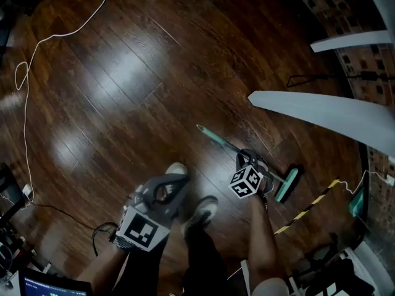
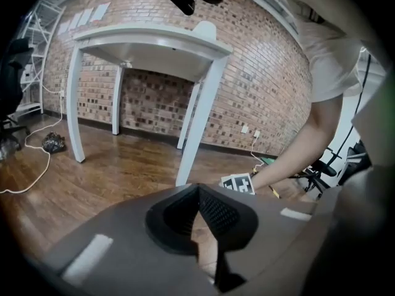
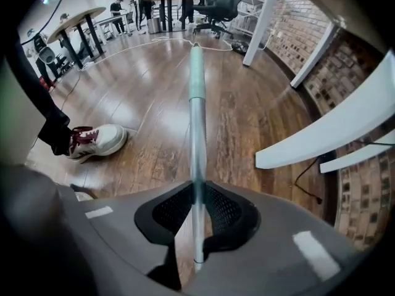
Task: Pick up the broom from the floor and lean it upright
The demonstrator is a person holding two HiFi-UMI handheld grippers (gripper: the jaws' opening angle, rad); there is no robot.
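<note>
1. Now: the broom (image 1: 217, 139) sits low at centre-right of the head view. Its teal handle tip points toward frame centre and its brush end (image 1: 287, 184) is at lower right. Can't tell whether it rests on the wooden floor or hangs just off it.
2. Right gripper (image 1: 248, 165) points down, tongs clamped on the handle close to the brush end.
3. Left gripper (image 1: 171, 184) is at lower centre-left, tongs together, nothing in them.
4. Judgement: the grip is far from the tip, so the long handle will likely lever and swing. Raise slowly, let the brush end pivot, and steady the upper handle with the left.
5. Lean candidates: white table (image 1: 321, 113) and brick wall (image 1: 333, 17), both on the right side.
</note>
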